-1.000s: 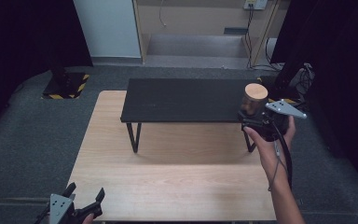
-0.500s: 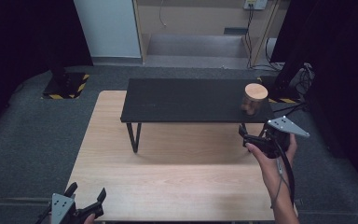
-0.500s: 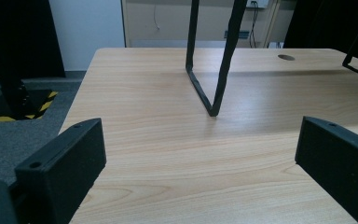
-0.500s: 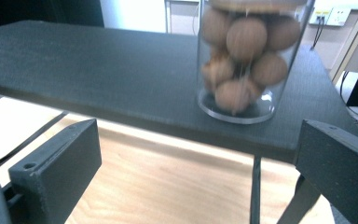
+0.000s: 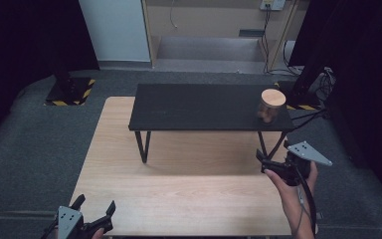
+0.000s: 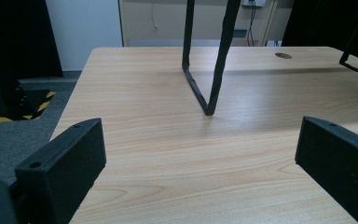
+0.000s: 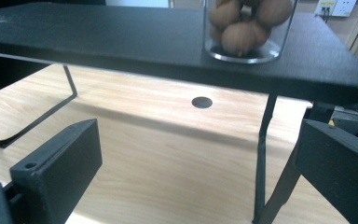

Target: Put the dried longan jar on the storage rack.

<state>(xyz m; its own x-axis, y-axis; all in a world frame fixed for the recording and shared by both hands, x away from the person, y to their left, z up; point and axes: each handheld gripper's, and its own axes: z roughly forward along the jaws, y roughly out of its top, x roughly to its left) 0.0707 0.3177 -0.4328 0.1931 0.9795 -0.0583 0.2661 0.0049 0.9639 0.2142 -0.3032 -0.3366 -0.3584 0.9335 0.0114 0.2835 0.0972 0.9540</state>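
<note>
In the high view, a glass jar [image 5: 270, 105] with a wooden lid stands on the right end of the black shelf [image 5: 199, 107], which stands on the wooden table [image 5: 179, 194]. The right gripper [image 5: 261, 160] is near the table's right edge, below the jar. The left gripper [image 5: 95, 215] is at the near left edge.

In the left gripper view, the jaws are spread wide with nothing between them, above the table [image 6: 177, 154], before a shelf leg [image 6: 207, 70].

In the right gripper view, the jaws are also spread and empty. The jar [image 7: 247, 28] holds round brown things.

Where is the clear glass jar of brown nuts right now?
In the high view, the cork-lidded glass jar stands near the right end of the black raised shelf, beyond the right gripper.
</note>
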